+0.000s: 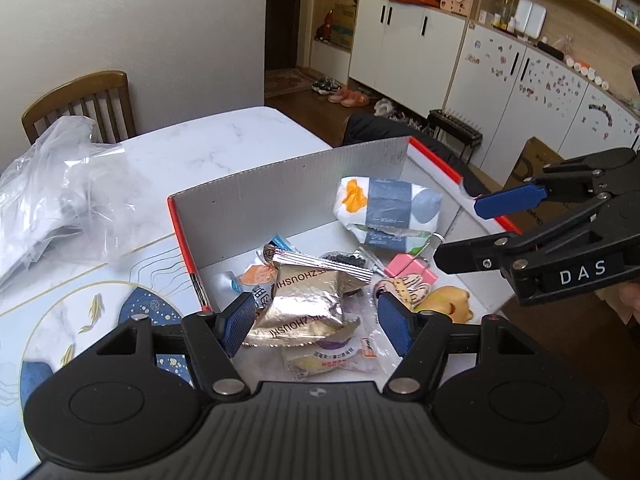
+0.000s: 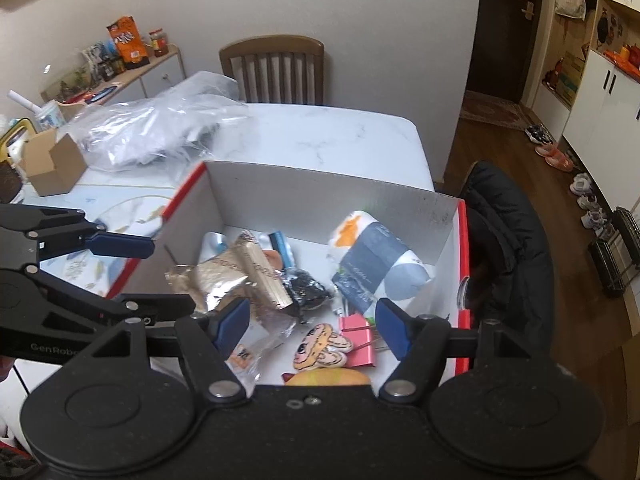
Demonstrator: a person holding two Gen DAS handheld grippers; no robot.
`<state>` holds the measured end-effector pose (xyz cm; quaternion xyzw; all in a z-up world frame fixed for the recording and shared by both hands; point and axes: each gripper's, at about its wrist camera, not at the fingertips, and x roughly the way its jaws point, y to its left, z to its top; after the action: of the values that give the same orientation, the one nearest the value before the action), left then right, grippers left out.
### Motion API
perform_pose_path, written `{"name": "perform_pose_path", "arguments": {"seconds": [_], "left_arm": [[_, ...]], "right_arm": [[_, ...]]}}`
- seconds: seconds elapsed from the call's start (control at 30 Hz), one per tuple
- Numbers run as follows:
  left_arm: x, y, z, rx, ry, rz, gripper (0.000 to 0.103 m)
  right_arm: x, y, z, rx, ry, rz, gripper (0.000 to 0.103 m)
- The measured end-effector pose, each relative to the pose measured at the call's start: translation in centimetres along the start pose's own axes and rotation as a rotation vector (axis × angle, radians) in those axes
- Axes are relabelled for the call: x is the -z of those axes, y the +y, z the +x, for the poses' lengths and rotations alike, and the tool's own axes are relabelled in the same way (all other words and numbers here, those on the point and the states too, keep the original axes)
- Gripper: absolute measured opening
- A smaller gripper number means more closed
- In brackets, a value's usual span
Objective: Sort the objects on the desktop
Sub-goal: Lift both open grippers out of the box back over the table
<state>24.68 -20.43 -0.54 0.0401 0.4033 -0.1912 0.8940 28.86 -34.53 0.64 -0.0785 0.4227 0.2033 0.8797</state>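
Small items already piled in the red-edged white cardboard box (image 2: 400, 204); left gripper (image 1: 320, 320) and right gripper (image 2: 312, 328) both released, empty; crumpled clear plastic bag (image 2: 160, 128) left on table.

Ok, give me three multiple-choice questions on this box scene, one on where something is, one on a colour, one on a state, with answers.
1. Where does the blue, white and orange tissue pack lie?
A. on the wooden chair
B. inside the red-edged white cardboard box
C. under the clear plastic bag

2. What colour is the binder clip in the box?
A. pink
B. green
C. black

3. How is the left claw?
A. clamped on the tissue pack
C. gripping the box wall
B. empty above the silver foil snack packet

Answers: 1 B, it rests by the box's far wall. 2 A, pink body with metal handles. 3 B, nothing sits between its blue pads.
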Motion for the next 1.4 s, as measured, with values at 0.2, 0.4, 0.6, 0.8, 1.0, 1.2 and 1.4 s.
{"name": "perform_pose_path", "arguments": {"seconds": [0.2, 0.4, 0.6, 0.8, 1.0, 1.2, 1.4], "left_arm": [[1.0, -0.4, -2.1, 0.003, -0.023, -0.025, 0.067], [1.8, -0.3, -3.7, -0.015, -0.039, -0.064, 0.078], [2.4, -0.1, -4.4, -0.054, -0.041, -0.079, 0.085], [2.9, 0.0, -5.2, -0.076, -0.058, -0.073, 0.091], [3.2, -0.3, -5.9, -0.076, -0.074, -0.063, 0.101], [3.8, -0.5, -6.3, -0.072, -0.079, -0.062, 0.101], [4.4, -0.4, -6.5, -0.067, -0.074, -0.077, 0.101]], "right_arm": [[0.6, 0.9, -1.6, -0.029, -0.038, -0.004, 0.074], [1.2, 1.4, -2.6, -0.043, -0.077, -0.001, 0.077], [2.1, 1.5, -3.4, -0.061, -0.119, 0.017, 0.087], [3.5, 1.6, -4.4, -0.049, -0.18, 0.03, 0.097], [4.3, 1.4, -5.4, -0.022, -0.206, 0.07, 0.1], [5.0, 1.5, -6.0, -0.009, -0.215, 0.101, 0.102], [5.4, 2.2, -6.0, -0.013, -0.211, 0.104, 0.102]]}}
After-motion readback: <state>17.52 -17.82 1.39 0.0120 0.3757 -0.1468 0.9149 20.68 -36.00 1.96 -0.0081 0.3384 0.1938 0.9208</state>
